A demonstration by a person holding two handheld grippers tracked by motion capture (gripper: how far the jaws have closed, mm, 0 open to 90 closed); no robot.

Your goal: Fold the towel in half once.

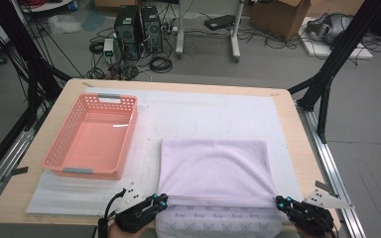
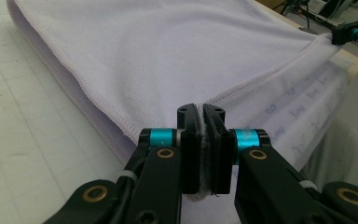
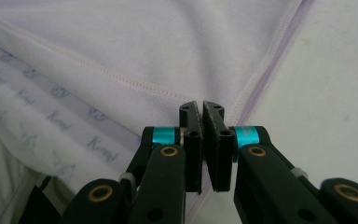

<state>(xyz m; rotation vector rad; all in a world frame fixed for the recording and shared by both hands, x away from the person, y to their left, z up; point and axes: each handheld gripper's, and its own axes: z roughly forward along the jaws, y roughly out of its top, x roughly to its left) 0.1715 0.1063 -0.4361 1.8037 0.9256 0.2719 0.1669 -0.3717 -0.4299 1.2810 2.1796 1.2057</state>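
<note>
Two near corners of the towel [image 1: 213, 171], lying lower centre on the mat [image 1: 218, 116], are pinched by my grippers: left gripper [image 1: 161, 201] clamps one, right gripper [image 1: 281, 202] the other. Basket [image 1: 74, 144] sits at left.

A light wooden counter [image 1: 300, 148] with rounded corners is carrying everything. A thin white foam sheet [image 1: 218, 111] is lying flat over most of it, leaving bare wood along the left, right and far edges. A salmon-pink perforated plastic basket [image 1: 59, 148] is sitting on the sheet toward the counter's left edge. A folded pale lilac towel [image 1: 213, 171] is resting on the sheet right of the basket, its butterfly-printed end hanging over the near edge.
</note>
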